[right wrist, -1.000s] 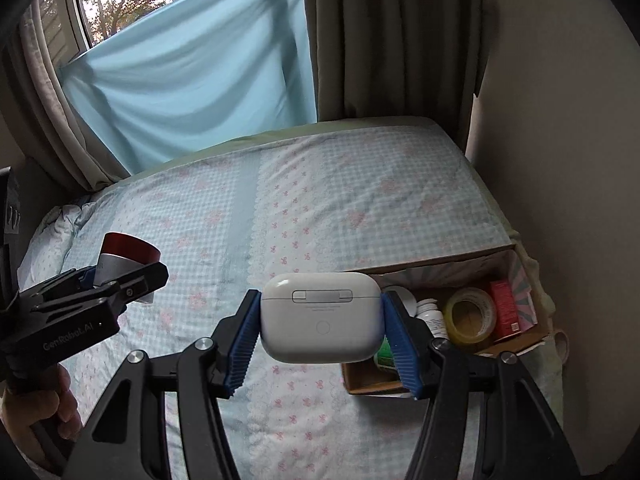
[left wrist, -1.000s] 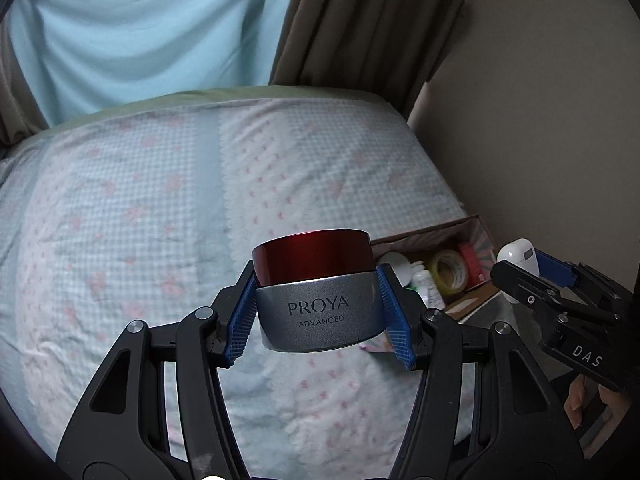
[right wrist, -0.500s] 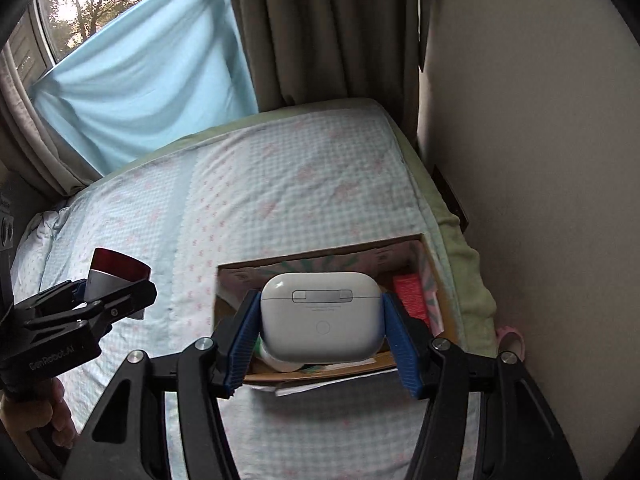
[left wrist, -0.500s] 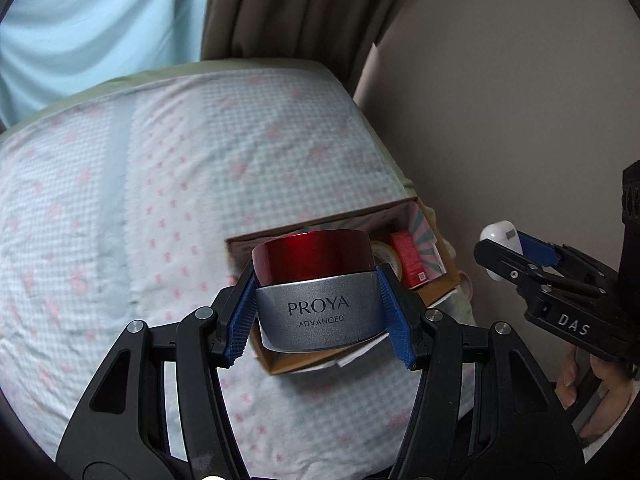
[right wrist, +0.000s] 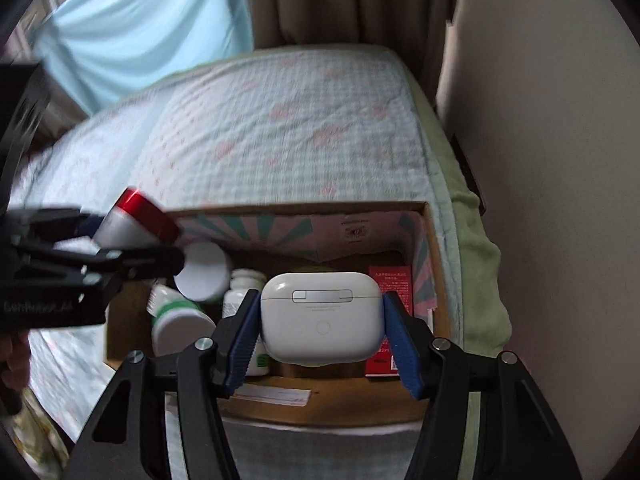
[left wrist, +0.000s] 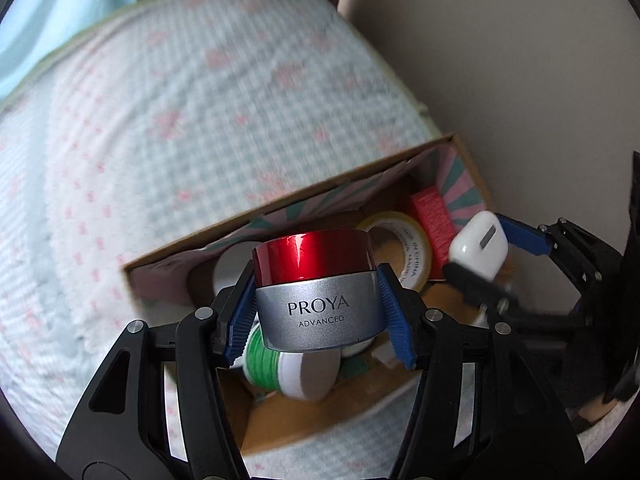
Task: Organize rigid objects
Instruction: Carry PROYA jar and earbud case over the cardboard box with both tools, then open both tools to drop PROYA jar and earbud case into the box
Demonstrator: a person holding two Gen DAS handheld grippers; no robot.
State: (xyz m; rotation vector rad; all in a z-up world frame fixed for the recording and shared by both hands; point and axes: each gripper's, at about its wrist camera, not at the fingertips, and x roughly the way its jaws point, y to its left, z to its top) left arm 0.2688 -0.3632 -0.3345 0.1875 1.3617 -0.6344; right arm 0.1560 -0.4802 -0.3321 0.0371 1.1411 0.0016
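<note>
Above open brown cardboard box on bed: left claw clamped round red-lidded silver cream jar; right claw clamped white plastic earbud case, both over box interior.

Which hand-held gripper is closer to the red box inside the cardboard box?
Right. The right hand-held gripper, holding the white earbuds case, hangs right beside the red box. The left hand-held gripper, holding the cream jar, hangs over the box's other end.

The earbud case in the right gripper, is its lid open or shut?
Shut. The earbud case shows an unbroken white shell, lid flush with the body, held between the blue pads.
</note>
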